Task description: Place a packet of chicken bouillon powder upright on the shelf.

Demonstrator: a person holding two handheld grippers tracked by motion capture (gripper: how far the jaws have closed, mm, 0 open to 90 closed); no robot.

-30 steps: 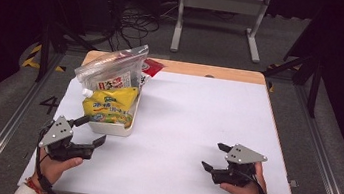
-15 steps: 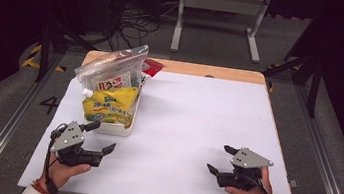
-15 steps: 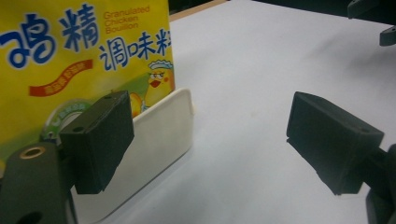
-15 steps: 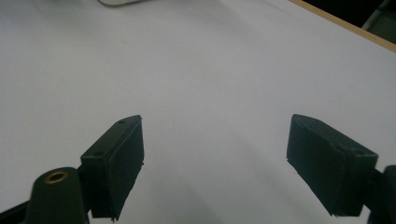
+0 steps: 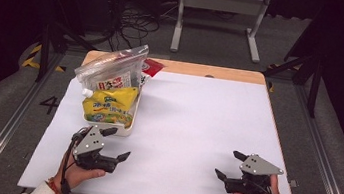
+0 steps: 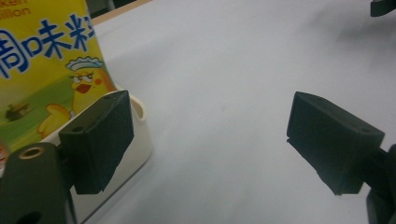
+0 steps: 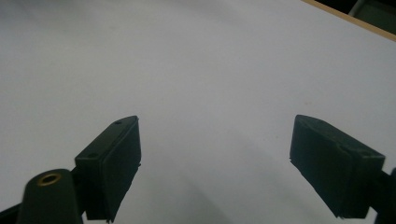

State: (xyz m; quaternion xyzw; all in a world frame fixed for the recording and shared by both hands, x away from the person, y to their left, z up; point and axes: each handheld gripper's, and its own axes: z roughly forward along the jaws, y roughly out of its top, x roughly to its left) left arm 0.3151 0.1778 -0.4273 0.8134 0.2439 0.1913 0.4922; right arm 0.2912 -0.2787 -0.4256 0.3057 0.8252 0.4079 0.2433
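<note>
A cream tray (image 5: 123,130) stands at the left of the white table and holds upright pouches: a yellow one with a cartoon chick (image 5: 108,108) in front and a clear bag (image 5: 110,69) behind. My left gripper (image 5: 116,144) rests open just in front of the tray's near corner, nothing between its jaws. In the left gripper view the yellow pouch (image 6: 42,70) and the tray rim (image 6: 140,140) sit behind the left jaw of my left gripper (image 6: 208,144). My right gripper (image 5: 230,165) lies open near the table's front right; in its own view my right gripper (image 7: 215,158) is over bare white surface.
A red packet (image 5: 153,67) lies behind the tray at the back left. The white table (image 5: 197,120) has a wooden strip along its far edge. Metal rails, cables and a stand leg lie on the dark floor beyond.
My left gripper has moved right and forward, toward the tray's near corner. My right gripper has drifted slightly right and closer to the front edge. Both stay open.
</note>
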